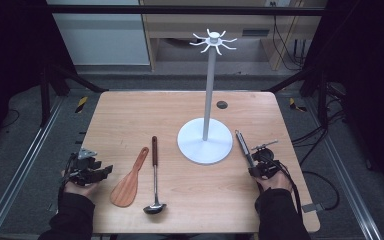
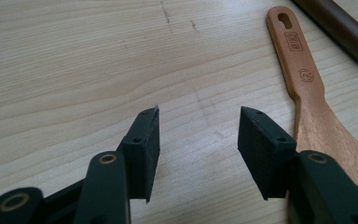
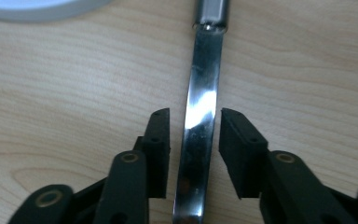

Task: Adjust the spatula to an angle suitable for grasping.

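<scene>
While the right gripper stands over the metal utensil, its jaws are partly open, one on each side of the shiny flat strip, and a small gap shows on both sides, so the pads do not press on it. This utensil lies flat on the table, just beside the round white base of the hook stand, on the base's right side, with its thicker handle pointing away from the person.

It is probably light and stiff, and the polished steel looks slippery. Because the strip is thin and lies close to the wood, a hold on it may slide or twist. A better place seems to be near the joint where the strip meets the round handle, where there is more to grip.

The left gripper is far from the stand, near the table's left edge, with the jaws wide open and nothing between them. A wooden spatula lies just beside it, and a ladle lies between the spatula and the stand.
</scene>
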Action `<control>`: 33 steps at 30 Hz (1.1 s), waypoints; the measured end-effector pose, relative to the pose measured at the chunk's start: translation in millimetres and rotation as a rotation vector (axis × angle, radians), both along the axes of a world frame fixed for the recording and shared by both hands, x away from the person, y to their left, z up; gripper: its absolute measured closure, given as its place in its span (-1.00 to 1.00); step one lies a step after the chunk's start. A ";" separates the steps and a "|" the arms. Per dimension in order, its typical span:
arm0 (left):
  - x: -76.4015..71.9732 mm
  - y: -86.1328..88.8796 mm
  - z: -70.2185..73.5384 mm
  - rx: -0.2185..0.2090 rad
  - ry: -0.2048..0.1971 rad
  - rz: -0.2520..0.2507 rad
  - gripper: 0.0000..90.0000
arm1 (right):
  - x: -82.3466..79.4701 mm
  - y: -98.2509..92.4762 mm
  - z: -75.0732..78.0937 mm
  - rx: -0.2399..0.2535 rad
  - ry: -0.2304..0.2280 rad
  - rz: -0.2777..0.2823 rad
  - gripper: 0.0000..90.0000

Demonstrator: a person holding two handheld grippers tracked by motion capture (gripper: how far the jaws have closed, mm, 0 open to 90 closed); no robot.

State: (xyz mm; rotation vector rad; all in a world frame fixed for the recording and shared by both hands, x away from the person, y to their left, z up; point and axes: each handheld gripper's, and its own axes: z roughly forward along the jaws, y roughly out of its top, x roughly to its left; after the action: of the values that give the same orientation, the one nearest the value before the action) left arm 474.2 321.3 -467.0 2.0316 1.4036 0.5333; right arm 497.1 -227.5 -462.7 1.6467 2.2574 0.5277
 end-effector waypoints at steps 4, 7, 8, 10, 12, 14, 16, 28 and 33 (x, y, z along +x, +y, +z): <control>1.1 -0.4 -1.1 -0.006 0.004 0.000 0.04 | 4.0 -2.2 10.2 -0.006 -0.022 -0.017 0.35; 1.5 -0.1 -1.1 0.003 0.012 -0.004 0.04 | 9.2 -2.5 15.6 0.015 -0.016 -0.025 0.35; 1.7 -0.6 -1.7 0.000 0.010 0.000 0.04 | 10.6 -2.2 16.1 0.023 -0.007 -0.030 0.34; 1.8 -0.5 -2.0 0.008 0.016 -0.004 0.04 | 15.7 -1.9 16.0 0.028 0.004 -0.036 0.34; 1.7 -0.5 -1.8 0.009 0.018 -0.005 0.04 | 21.2 -0.8 13.5 0.023 0.026 -0.037 0.33; 1.7 -0.4 -1.8 0.010 0.017 -0.004 0.04 | 23.5 0.0 11.6 0.020 0.039 -0.036 0.33; 2.0 0.0 -2.0 0.011 0.018 -0.004 0.04 | 27.9 3.0 4.8 0.009 0.072 -0.032 0.33; 2.8 -1.2 -2.9 0.020 0.025 -0.004 0.03 | 32.0 8.5 -2.7 -0.007 0.110 -0.036 0.44; 2.8 -1.4 -3.0 0.021 0.029 -0.007 0.03 | 34.3 9.3 -6.1 -0.019 0.130 -0.040 0.51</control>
State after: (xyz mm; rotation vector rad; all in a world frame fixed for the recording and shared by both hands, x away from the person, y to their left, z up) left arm 477.0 319.9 -470.1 2.0676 1.4136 0.5192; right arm 531.3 -218.2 -468.8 1.7601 2.3069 0.3982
